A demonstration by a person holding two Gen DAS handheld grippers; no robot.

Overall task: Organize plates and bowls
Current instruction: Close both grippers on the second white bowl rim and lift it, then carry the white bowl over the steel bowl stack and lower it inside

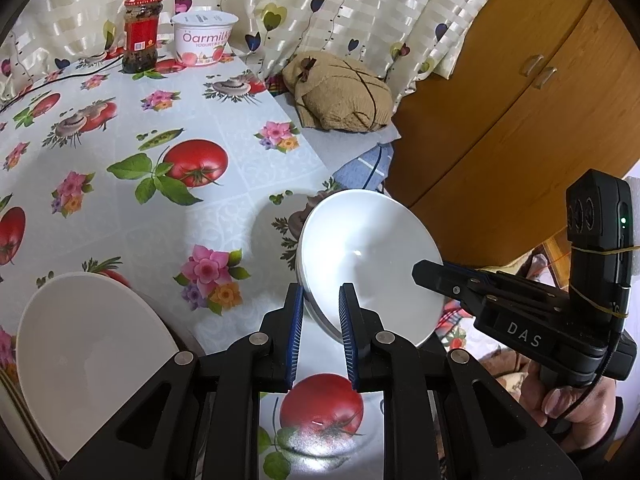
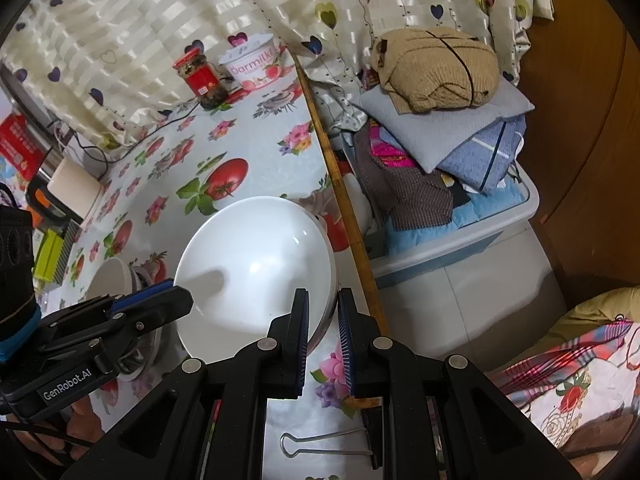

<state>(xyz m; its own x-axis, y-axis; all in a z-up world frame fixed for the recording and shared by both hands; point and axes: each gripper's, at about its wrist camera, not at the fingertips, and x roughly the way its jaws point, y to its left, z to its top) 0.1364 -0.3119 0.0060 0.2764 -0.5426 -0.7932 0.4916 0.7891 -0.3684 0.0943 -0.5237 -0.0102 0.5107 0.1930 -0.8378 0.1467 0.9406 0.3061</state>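
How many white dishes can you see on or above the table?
2. One bowl is tilted up near the table's right edge; one dish is at the lower left of the left wrist view. More may be nested or hidden beneath either.

A tablecloth point(image 1: 224, 208) printed with tomatoes and flowers filled the left and centre of both views. At the upper left of the left wrist view, a red-lidded jar point(image 1: 140, 32) stood just beside a white yogurt tub point(image 1: 204, 38), with a dark cable point(image 1: 60, 80) trailing left from them. A heart-patterned curtain point(image 1: 360, 8) ran along the top. A tan knitted garment point(image 2: 436, 68) lay on a pile of folded clothes point(image 2: 460, 144) in a plastic bin point(image 2: 480, 236) at the right of the right wrist view. A wooden cabinet point(image 1: 520, 128) stood at the right. A binder clip point(image 2: 320, 444) lay at the lower centre.
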